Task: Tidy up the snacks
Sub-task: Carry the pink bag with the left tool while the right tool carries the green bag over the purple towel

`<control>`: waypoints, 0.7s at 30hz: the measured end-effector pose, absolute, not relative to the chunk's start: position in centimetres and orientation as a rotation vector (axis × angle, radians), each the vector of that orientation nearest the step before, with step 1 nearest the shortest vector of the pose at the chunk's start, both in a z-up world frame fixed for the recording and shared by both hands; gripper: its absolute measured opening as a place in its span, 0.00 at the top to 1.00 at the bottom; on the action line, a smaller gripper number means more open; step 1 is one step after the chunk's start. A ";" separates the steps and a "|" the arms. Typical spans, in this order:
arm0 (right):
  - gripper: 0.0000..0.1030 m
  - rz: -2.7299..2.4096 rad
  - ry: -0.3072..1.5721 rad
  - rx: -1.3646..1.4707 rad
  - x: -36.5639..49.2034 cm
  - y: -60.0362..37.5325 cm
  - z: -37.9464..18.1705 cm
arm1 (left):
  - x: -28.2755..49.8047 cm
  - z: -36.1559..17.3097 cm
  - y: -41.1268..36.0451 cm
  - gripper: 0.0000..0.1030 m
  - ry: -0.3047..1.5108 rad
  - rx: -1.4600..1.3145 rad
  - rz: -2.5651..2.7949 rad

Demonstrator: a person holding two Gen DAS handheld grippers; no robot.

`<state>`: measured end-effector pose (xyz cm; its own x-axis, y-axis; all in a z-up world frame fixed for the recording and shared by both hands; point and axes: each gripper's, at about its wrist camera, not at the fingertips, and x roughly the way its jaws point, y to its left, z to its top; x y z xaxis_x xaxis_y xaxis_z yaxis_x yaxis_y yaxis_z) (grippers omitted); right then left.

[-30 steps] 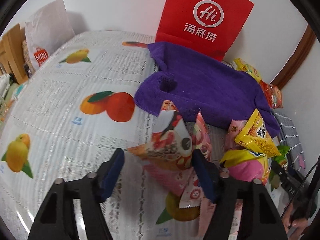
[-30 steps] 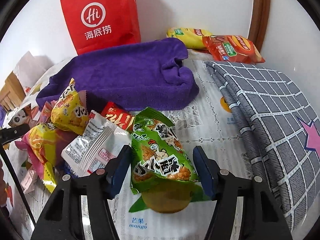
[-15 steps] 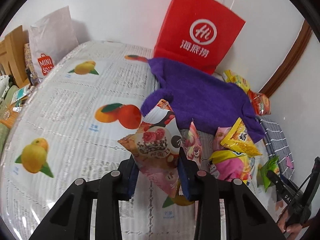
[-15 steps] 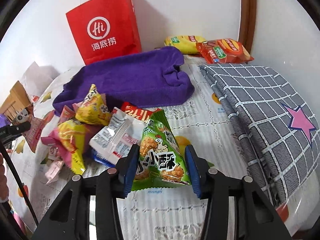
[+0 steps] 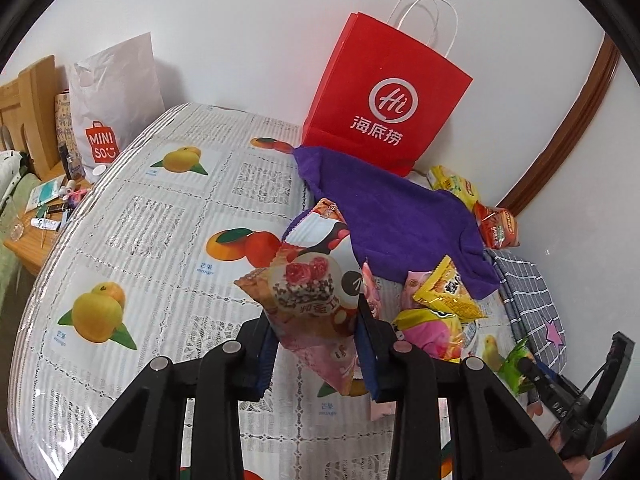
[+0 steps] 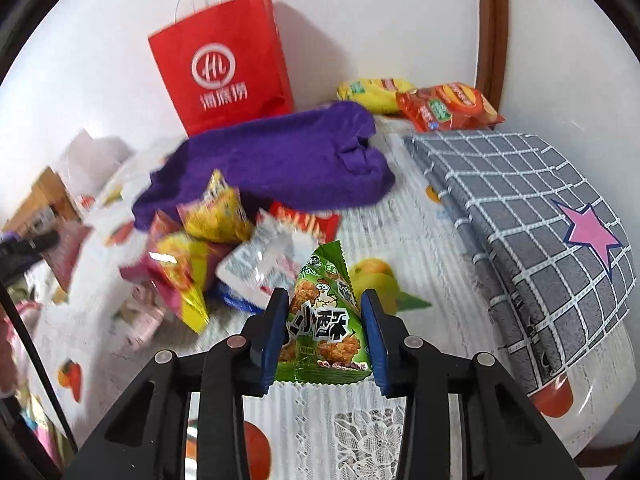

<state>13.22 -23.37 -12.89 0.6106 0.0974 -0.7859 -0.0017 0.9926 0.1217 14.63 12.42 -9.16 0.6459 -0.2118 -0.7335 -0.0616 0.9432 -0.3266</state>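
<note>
Both hands are loaded here! The left gripper (image 5: pixel 316 344) has its jaws clamped on a pink-and-white crinkled plastic snack packet with a cake picture (image 5: pixel 310 296), held up clear of the bench (image 5: pixel 168 216), which wears a white lace-pattern cloth printed with oranges and mangoes. Over on the other side, the right gripper (image 6: pixel 326 340) has its jaws pinched tight around a green foil snack packet with a cartoon chicken (image 6: pixel 326 320), also lifted above the cloth. Behind it sits the loose heap: a yellow crinkled snack bag (image 6: pixel 218 214), a white-and-silver sachet (image 6: pixel 266 262) and a red wrapper (image 6: pixel 306 222), all jumbled and touching. A rumpled purple towel (image 6: pixel 280 164) lies just beyond the heap, with a red paper carrier bag with white handles (image 6: pixel 224 76) standing upright against the wall behind it. To the right lies a folded grey checked cloth with a pink star (image 6: pixel 532 216). At the far wall, a yellow packet (image 6: pixel 368 92) and an orange-red packet (image 6: pixel 448 106) lie side by side.
</note>
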 end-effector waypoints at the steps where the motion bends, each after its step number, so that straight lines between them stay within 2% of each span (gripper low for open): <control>1: 0.64 0.052 0.927 0.097 13.2 -23.2 -13.5 | 14.5 -9.2 12.4 0.68 0.870 -0.340 -0.090; 6: 0.62 0.038 0.993 0.057 12.8 -22.9 -15.7 | 14.1 -10.0 11.9 0.68 0.885 -0.335 -0.104; 8: 0.54 0.038 0.995 0.070 12.7 -23.2 -16.1 | 14.2 -10.3 11.6 0.68 0.889 -0.328 -0.105; 10: 0.37 0.032 1.036 0.081 13.0 -23.3 -16.9 | 14.3 -10.4 11.3 0.68 0.893 -0.326 -0.111; 11: 0.37 0.028 1.047 0.093 13.1 -23.5 -17.2 | 14.4 -10.4 11.2 0.68 0.894 -0.326 -0.114; 12: 0.40 0.040 1.039 0.121 13.1 -23.7 -17.3 | 14.5 -10.4 11.0 0.68 0.896 -0.325 -0.117; 13: 0.56 0.053 1.028 0.142 13.1 -23.9 -17.3 | 14.6 -10.4 10.8 0.68 0.896 -0.325 -0.122; 14: 0.63 0.077 1.013 0.163 13.0 -24.0 -17.2 | 14.7 -10.4 10.6 0.68 0.896 -0.322 -0.125; 21: 0.64 0.112 0.906 0.089 13.2 -22.8 -14.3 | 16.0 -10.3 9.3 0.68 0.894 -0.287 -0.144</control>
